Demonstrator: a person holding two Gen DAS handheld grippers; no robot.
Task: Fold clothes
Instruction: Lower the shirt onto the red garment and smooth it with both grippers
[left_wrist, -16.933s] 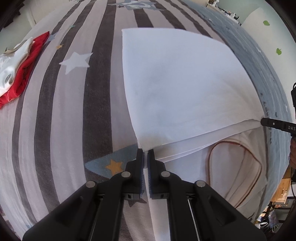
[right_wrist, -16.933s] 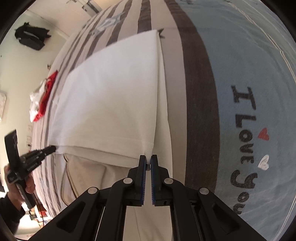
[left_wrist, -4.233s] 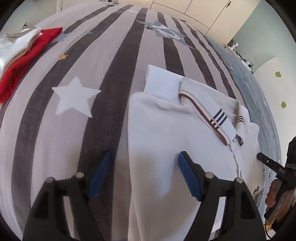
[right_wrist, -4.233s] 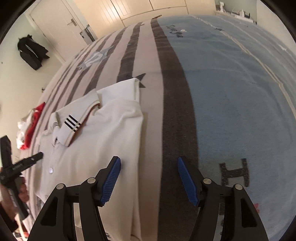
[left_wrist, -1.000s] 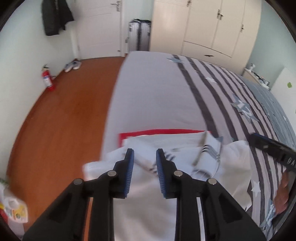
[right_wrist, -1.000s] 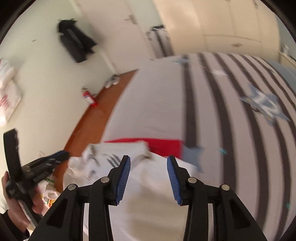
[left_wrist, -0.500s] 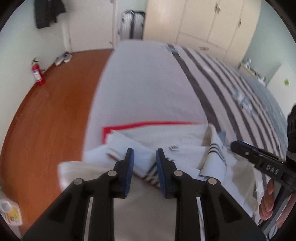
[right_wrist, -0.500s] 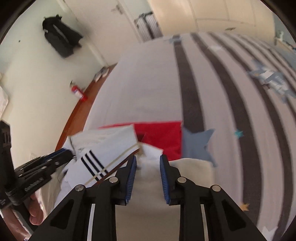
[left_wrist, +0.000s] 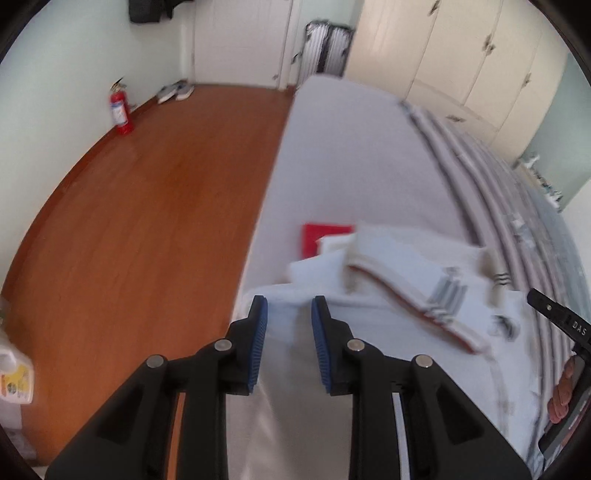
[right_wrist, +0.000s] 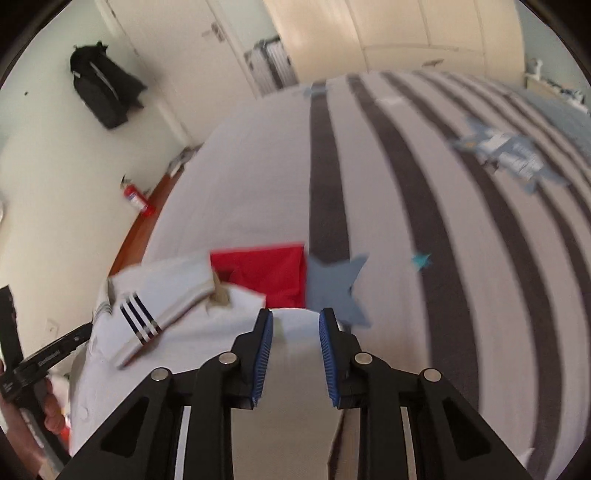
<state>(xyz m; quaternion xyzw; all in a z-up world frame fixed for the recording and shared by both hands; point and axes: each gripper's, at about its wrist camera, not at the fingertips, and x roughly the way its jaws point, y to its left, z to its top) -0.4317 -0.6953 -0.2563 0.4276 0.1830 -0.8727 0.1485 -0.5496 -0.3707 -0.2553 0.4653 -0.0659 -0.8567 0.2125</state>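
A folded white polo shirt (left_wrist: 399, 295) with a striped collar (right_wrist: 147, 314) lies on top of a folded red garment (right_wrist: 266, 269) near the bed's edge. My left gripper (left_wrist: 286, 314) is part open, its fingers either side of the shirt's left edge. My right gripper (right_wrist: 295, 325) is part open, astride the shirt's right edge. Whether the pads touch the cloth is unclear. Each gripper shows in the other's view, the right one (left_wrist: 554, 319) and the left one (right_wrist: 55, 350).
The bed (right_wrist: 406, 192) has grey and dark stripes with star patches. A wooden floor (left_wrist: 147, 192) lies left of it, with a red fire extinguisher (left_wrist: 120, 109), shoes and a bottle (left_wrist: 13, 376). Wardrobes and a door stand behind.
Both grippers have opened a little wider since half a second ago. The white shirt now rests lower on the red garment, covering more of it.
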